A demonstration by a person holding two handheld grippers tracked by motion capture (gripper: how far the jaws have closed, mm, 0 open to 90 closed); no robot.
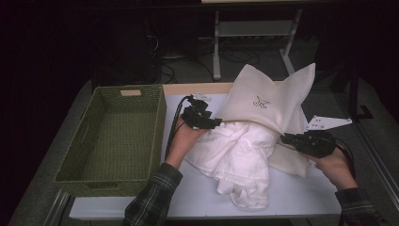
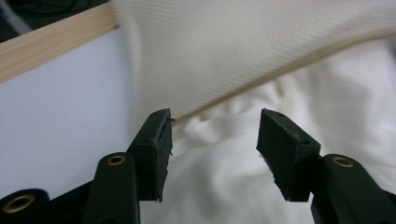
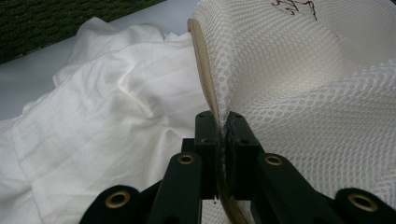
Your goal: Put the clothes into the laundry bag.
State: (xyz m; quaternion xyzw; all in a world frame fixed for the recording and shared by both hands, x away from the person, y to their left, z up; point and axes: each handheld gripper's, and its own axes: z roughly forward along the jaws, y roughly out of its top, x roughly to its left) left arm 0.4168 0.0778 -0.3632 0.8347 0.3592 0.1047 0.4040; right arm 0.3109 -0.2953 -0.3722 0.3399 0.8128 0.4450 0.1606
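A white mesh laundry bag with beige trim and a small black logo stands over a crumpled white cloth on the table. My right gripper is shut on the bag's trimmed rim; the right gripper view has the jaws clamped on the beige edge of the mesh bag, with the cloth to its left. My left gripper is at the bag's left edge. The left gripper view has it open, nothing between the pads, facing the bag's trim and the cloth.
An empty green woven basket sits at the table's left, its dark weave also at the top left of the right gripper view. A white mat covers the table, with a wooden strip along the far edge. Desk legs and cables stand behind.
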